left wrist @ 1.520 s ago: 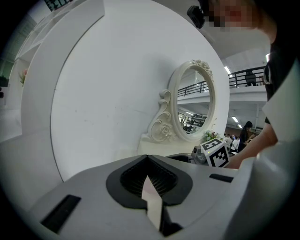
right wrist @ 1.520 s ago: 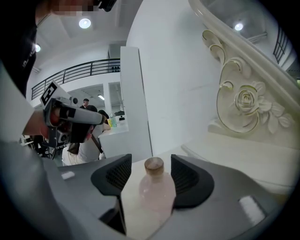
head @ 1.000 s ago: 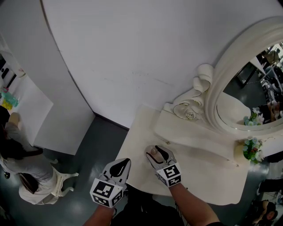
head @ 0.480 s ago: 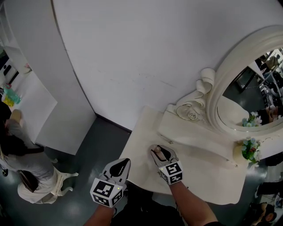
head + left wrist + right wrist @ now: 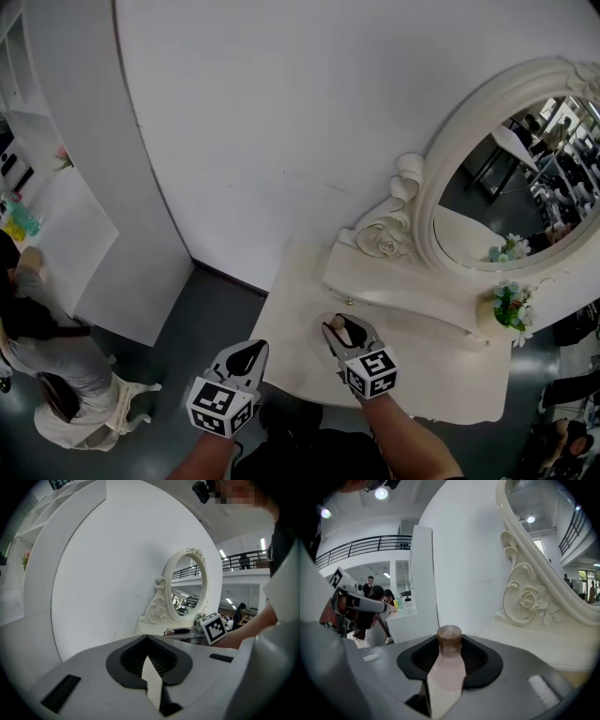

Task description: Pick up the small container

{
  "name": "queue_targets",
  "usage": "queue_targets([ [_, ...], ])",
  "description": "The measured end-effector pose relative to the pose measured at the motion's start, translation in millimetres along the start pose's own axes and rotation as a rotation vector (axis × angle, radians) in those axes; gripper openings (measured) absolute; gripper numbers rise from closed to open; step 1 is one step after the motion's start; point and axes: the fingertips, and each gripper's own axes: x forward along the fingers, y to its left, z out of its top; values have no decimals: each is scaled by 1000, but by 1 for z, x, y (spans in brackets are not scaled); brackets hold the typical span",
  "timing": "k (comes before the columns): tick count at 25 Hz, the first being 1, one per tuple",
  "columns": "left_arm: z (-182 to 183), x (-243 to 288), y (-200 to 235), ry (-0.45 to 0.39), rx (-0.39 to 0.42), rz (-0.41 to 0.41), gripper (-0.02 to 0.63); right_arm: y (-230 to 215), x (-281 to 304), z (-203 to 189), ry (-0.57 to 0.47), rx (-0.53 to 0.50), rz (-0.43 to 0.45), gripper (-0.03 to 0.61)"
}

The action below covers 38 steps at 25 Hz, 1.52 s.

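Since a second earlier, the head view showed the right gripper [image 5: 343, 330] had just been closing its jaws above the dressing table [image 5: 291, 319]. The left gripper [image 5: 148, 639] view showed its jaws together and empty. The right gripper view showed the small container [image 5: 449, 644] clamped between the pads; the pickup seemingly needed only a steady lift.
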Motion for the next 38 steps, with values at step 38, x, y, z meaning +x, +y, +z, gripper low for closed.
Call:
queue_targets([
  [38, 111, 25, -155, -126, 195, 10, -2, -117, -315, 100, -269, 48, -61, 152],
])
